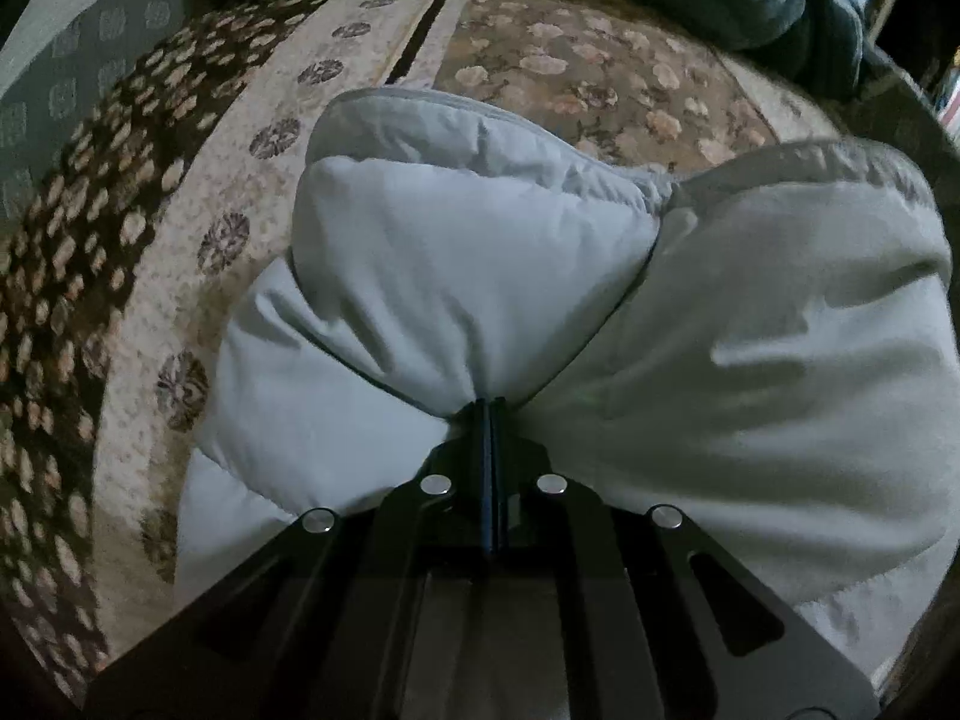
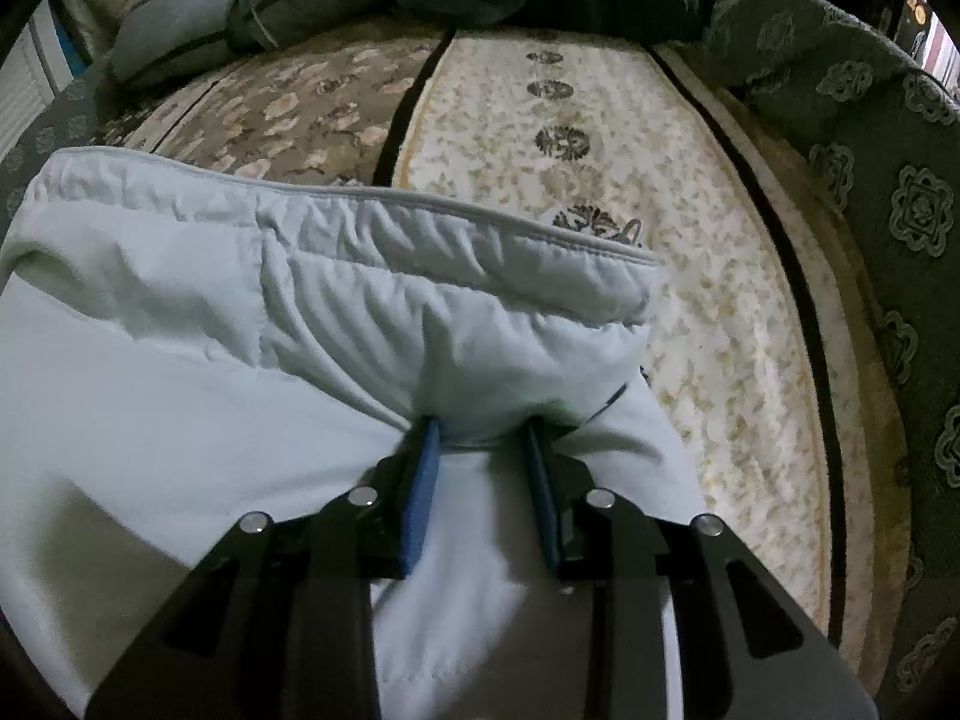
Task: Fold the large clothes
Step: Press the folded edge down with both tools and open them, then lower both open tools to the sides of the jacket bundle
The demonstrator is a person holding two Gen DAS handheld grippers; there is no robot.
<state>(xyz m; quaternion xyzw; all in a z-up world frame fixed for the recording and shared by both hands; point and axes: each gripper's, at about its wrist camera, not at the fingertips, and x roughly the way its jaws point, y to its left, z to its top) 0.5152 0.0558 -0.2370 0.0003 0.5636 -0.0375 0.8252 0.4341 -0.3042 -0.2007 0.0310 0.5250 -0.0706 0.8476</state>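
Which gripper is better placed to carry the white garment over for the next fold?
Left. The left gripper is shut on a pinch of the white garment. The right gripper is open, its fingers only straddling a bunch of fabric.

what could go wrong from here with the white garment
1. The right gripper is open, fabric merely between its fingers; lifting now would likely raise only the left side.
2. The left gripper pinches a bunched wad of the white garment, so the fold may crease or slip.
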